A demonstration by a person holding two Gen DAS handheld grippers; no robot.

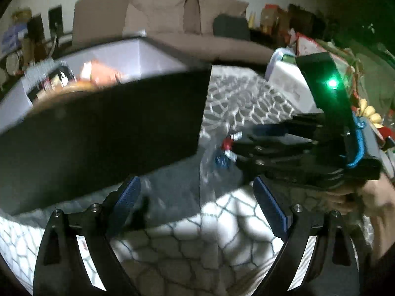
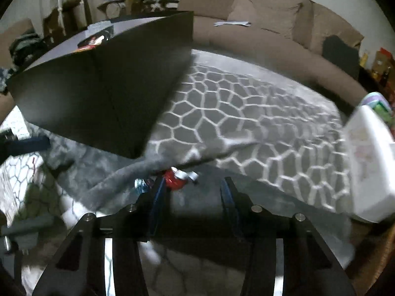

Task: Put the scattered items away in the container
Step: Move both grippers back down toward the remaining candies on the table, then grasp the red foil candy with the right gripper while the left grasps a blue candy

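Note:
A black box (image 1: 103, 118) with a pale inside stands on the patterned rug and holds several items (image 1: 98, 72); it also shows in the right wrist view (image 2: 103, 79). A small red, white and blue packet (image 1: 226, 150) lies on the rug right of the box. My right gripper (image 1: 240, 148) reaches it from the right; in the right wrist view the packet (image 2: 176, 178) sits just beyond the left fingertip of my open right gripper (image 2: 193, 185). My left gripper (image 1: 197, 192) is open and empty, low over the rug in front of the box.
A grey rug with a white honeycomb pattern (image 2: 234, 113) covers the floor. A brown sofa (image 2: 271, 29) runs along the back. A white container (image 2: 370, 162) stands at the right. Clutter and shelves (image 1: 321, 24) line the far wall.

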